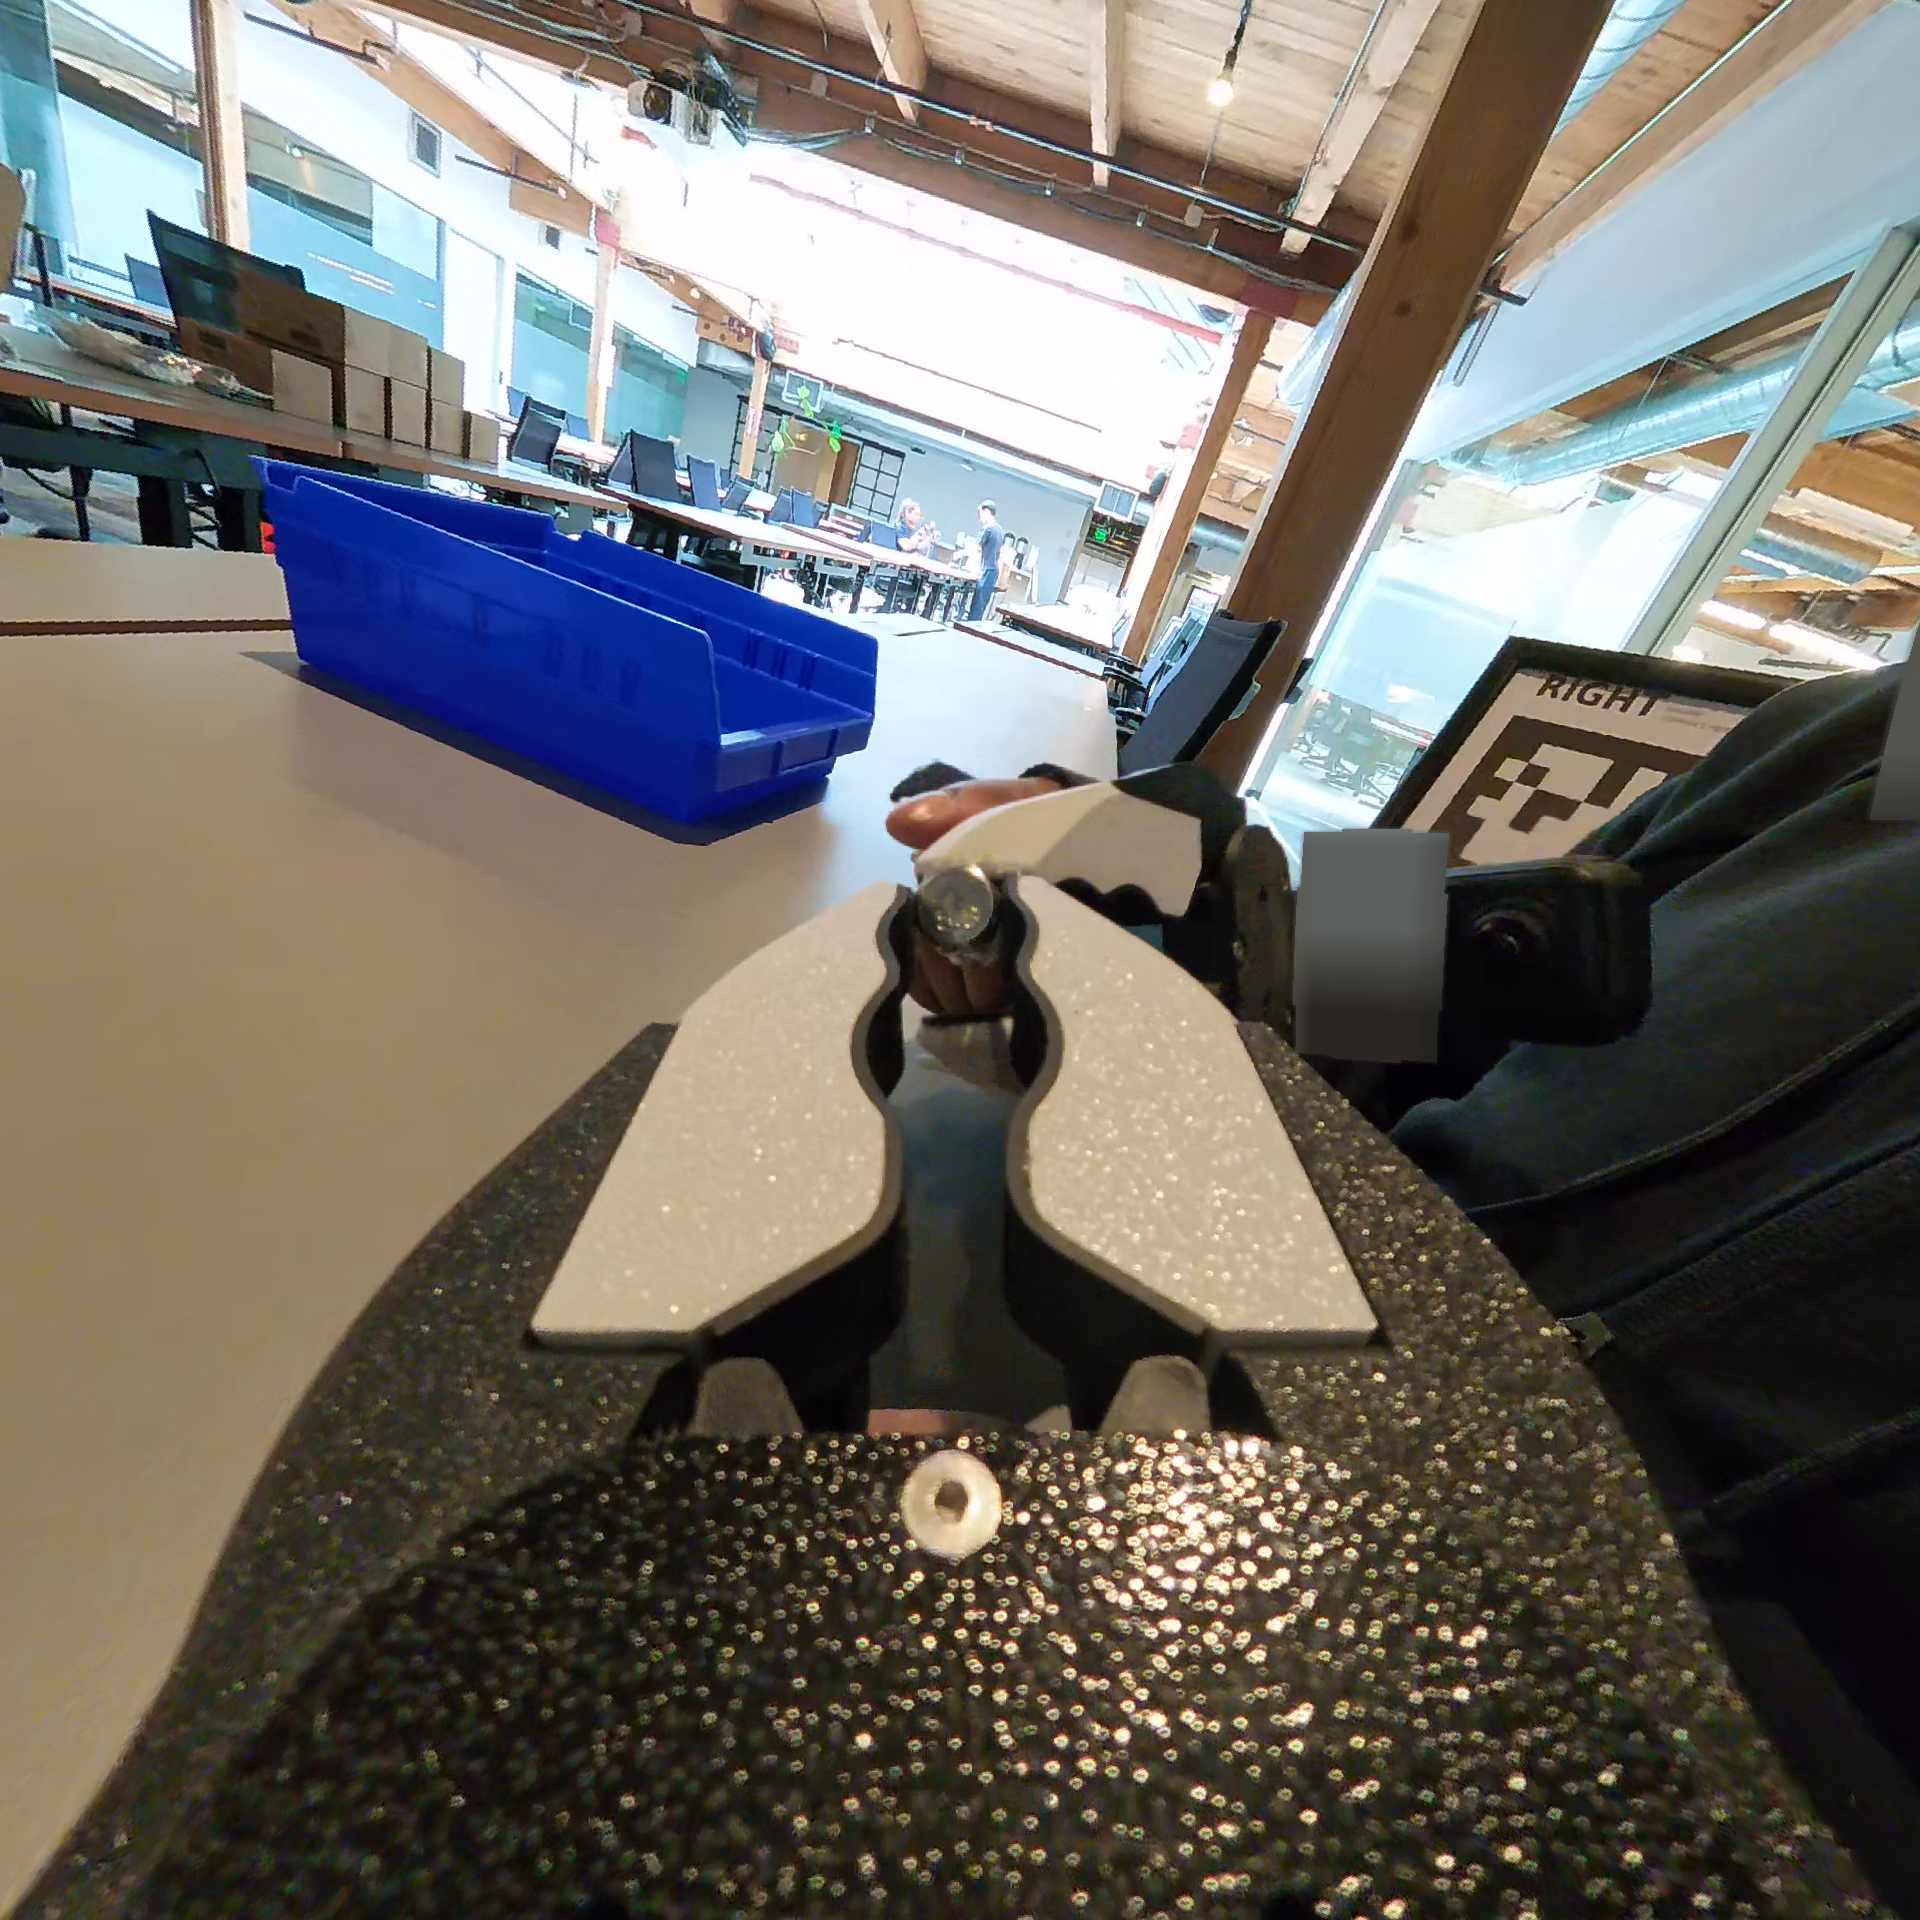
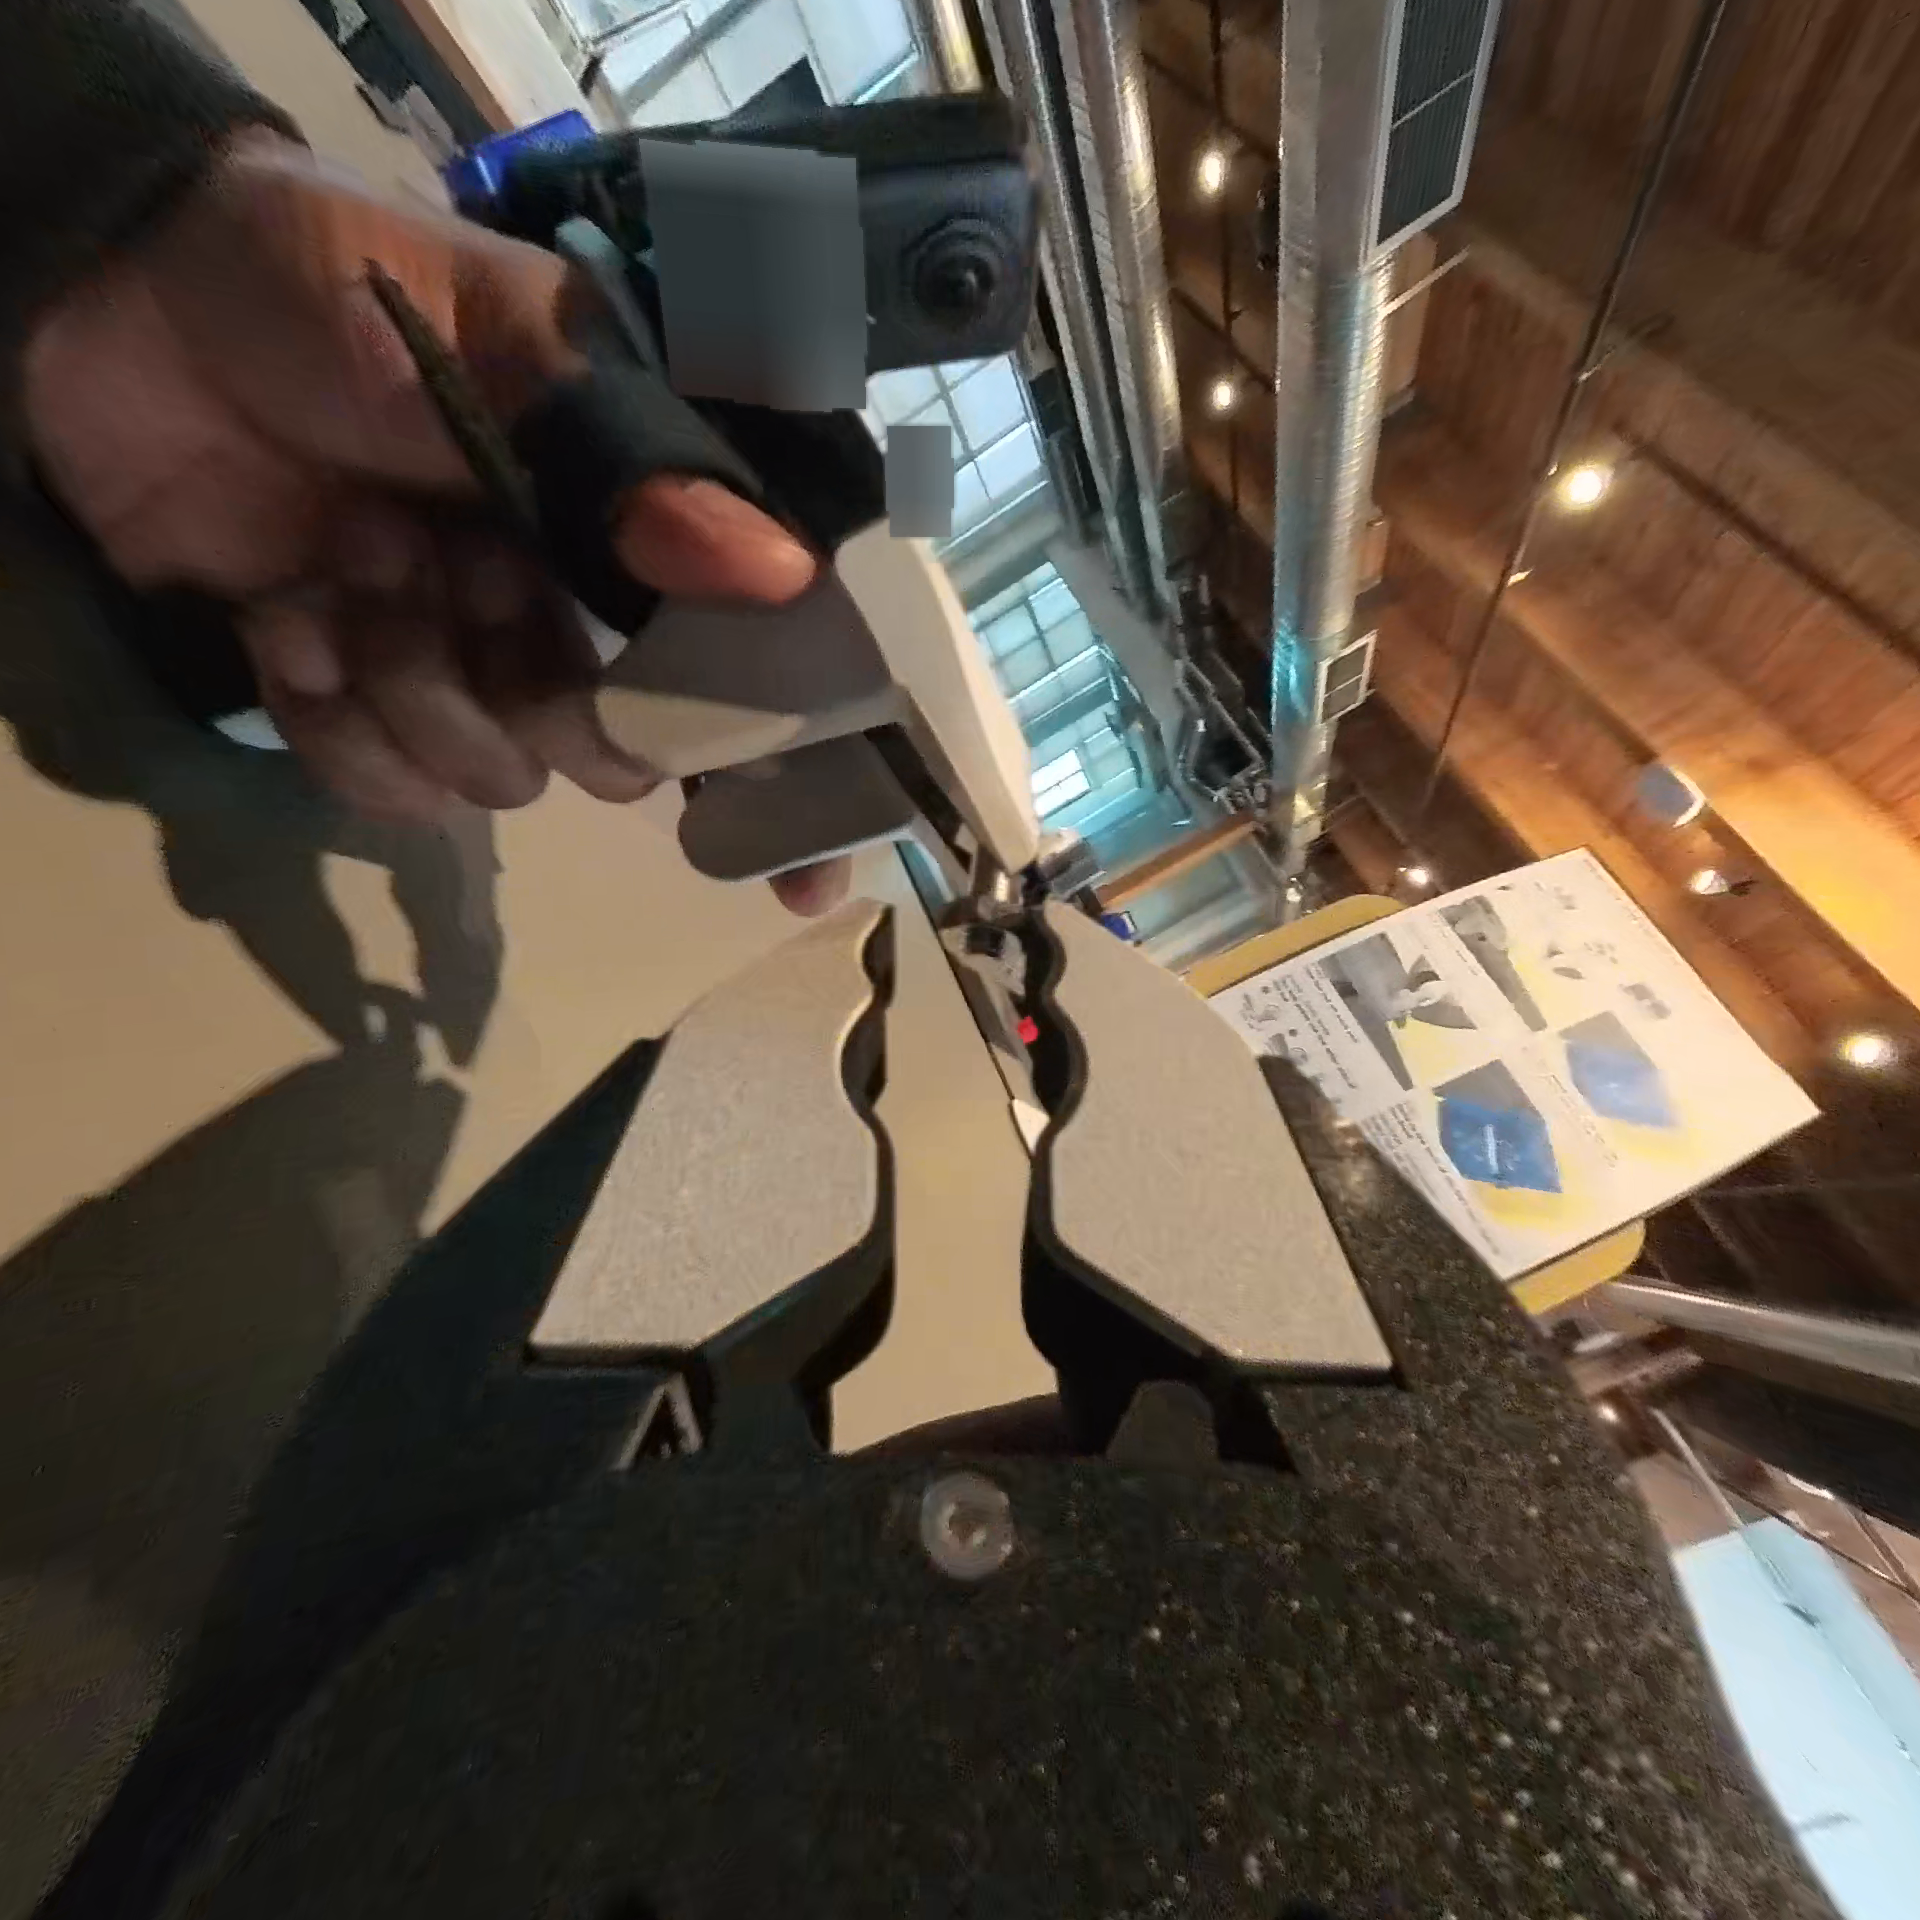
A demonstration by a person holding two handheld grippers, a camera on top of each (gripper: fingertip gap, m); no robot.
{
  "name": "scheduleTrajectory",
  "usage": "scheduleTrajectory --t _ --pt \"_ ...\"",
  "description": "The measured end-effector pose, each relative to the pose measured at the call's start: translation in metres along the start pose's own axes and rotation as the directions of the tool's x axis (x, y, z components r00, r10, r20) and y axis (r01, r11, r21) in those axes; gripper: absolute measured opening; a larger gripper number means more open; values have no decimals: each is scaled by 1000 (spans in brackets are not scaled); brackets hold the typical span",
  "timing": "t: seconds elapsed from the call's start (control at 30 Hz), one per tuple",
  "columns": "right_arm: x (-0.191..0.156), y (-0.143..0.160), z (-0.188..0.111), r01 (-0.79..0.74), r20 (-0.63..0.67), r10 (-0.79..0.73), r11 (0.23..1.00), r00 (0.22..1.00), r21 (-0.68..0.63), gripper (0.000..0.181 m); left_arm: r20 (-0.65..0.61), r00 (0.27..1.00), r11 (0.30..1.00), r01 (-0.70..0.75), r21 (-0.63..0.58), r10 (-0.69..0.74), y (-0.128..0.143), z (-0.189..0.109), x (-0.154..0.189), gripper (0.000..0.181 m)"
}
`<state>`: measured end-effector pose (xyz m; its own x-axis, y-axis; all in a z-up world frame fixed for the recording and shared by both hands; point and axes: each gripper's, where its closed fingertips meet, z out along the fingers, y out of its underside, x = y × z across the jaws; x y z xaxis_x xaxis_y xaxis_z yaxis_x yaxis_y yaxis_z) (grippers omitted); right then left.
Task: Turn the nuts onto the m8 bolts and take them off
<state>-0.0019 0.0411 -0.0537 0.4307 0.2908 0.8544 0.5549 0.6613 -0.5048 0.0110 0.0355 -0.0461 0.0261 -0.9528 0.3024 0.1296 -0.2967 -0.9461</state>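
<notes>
In the left wrist view my left gripper (image 1: 956,904) is shut on a shiny steel M8 bolt (image 1: 954,914), held at the fingertips above the table with its round end facing the camera. My right gripper (image 1: 935,860) comes in from the right and meets the bolt just behind those tips. In the blurred right wrist view my right gripper (image 2: 966,920) is closed around a small metal nut (image 2: 982,940) on the bolt (image 2: 997,888). The left gripper (image 2: 1013,860) reaches in from the upper left, held by a hand (image 2: 312,499) in a fingerless glove.
A blue plastic bin (image 1: 582,634) stands on the pale table (image 1: 208,935) at the far left. A printed instruction sheet (image 2: 1507,1060) lies on a yellow board to the right. A dark sleeve (image 1: 1662,1091) fills the right side. A wooden post (image 1: 1382,364) stands behind. Only a small space, under 4 cm, lies between the two pairs of fingers.
</notes>
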Motion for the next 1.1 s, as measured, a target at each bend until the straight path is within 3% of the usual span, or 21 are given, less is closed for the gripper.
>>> scheduleTrajectory --t 0.1,0.2,0.27,0.37,0.43,0.5,0.57,0.67,0.73,0.83,0.9,1.1 --pt "2 0 -1 -59 14 58 998 998 7 14 -8 1000 1000 -5 -3 5 0 0 2 15" --pt "0 -3 -2 -277 123 272 961 954 19 15 -20 1000 1000 -7 -3 7 0 0 3 15" --pt "-3 -4 -3 -459 219 448 889 867 -3 15 -23 1000 1000 -10 -7 10 1 1 4 15" --pt "-7 -7 -7 -719 366 690 691 624 -76 15 -30 999 1000 -23 -13 22 2 1 6 15" --pt "-5 -8 -7 -784 391 750 612 534 -103 15 -28 999 1000 -19 -11 19 2 1 6 15" --pt "-2 -6 -6 -765 361 734 639 576 -78 19 -26 1000 1000 -16 -6 16 1 1 5 15" --pt "3 -5 -5 -680 294 657 732 694 -30 27 -19 1000 1000 -13 -2 13 0 0 4 15" --pt "12 -4 -4 -462 138 453 886 881 42 30 0 1000 1000 0 12 0 -1 -1 0 15" --pt "12 -4 -4 -279 49 277 959 960 49 30 3 1000 1000 8 19 -9 -3 -2 -1 15" --pt "6 -3 -1 -46 -28 47 999 999 16 30 2 1000 1000 12 21 -12 -3 -2 -1 15" --pt "5 -3 -1 22 -54 -22 1000 998 6 28 0 1000 1000 12 17 -12 -2 -1 -1 15" --pt "12 -3 -3 -72 -56 73 997 996 23 15 -1 1000 1000 13 15 -13 -2 -1 -1 15"
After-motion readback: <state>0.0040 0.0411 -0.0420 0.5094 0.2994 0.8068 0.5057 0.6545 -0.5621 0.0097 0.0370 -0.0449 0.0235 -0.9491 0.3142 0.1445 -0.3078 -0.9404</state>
